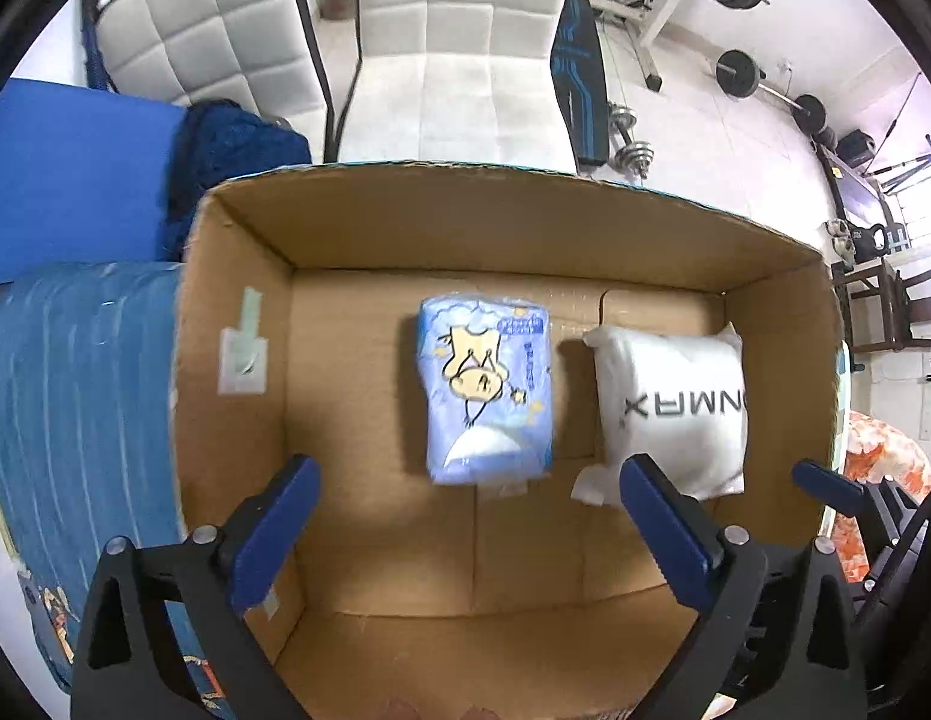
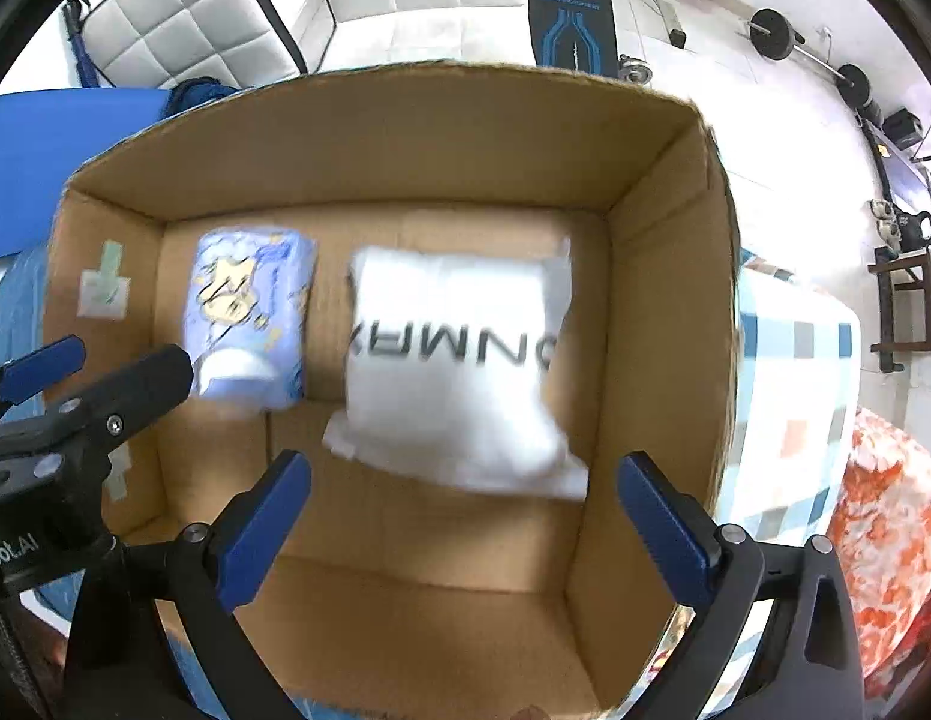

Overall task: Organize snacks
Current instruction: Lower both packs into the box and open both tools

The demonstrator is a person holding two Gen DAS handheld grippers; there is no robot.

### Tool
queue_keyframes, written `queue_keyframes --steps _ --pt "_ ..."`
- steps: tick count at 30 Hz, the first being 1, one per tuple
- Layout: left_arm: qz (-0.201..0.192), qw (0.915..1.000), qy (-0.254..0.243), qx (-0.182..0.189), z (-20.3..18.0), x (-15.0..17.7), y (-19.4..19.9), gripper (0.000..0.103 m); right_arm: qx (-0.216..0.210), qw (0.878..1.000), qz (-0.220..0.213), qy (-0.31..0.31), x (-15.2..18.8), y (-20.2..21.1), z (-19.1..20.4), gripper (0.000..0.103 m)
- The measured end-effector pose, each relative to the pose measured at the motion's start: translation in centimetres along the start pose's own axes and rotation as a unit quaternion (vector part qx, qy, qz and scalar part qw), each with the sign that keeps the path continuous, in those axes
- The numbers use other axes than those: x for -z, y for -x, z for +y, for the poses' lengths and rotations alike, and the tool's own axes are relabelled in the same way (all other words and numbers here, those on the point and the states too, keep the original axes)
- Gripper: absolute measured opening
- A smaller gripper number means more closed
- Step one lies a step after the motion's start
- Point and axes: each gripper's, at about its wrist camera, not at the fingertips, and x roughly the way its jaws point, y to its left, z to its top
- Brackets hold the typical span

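Cardboard box (image 1: 237,312): blue cartoon-print pack (image 1: 486,384) and white pouch (image 1: 669,402) are lying flat inside, apparently soft and light; best pinched across the short sides. Left gripper (image 1: 471,528) and right gripper (image 2: 465,516) are hovering above, jaws apart, empty.

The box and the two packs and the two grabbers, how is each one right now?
Box: open on top, upright, two packs lying on its floor.
Blue pack: lying flat, sealed, print facing up, nothing gripping it.
White pack: lying flat beside the blue pack, nothing gripping it.
Left gripper: jaws wide open, empty, above the box.
Right gripper: jaws wide open, empty, above the box.
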Motion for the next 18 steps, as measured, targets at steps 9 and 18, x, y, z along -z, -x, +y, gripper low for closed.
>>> queue_keyframes --steps 9,18 --pt "-0.046 0.9988 -0.015 -0.003 -0.7 4.2 2.2 0.103 -0.006 0.998 -0.058 -0.007 5.9 5.5 1.5 0.103" --pt "-0.115 0.9931 -0.010 -0.021 -2.1 10.0 7.5 0.103 -0.003 0.993 -0.116 -0.007 12.5 12.1 0.8 0.103"
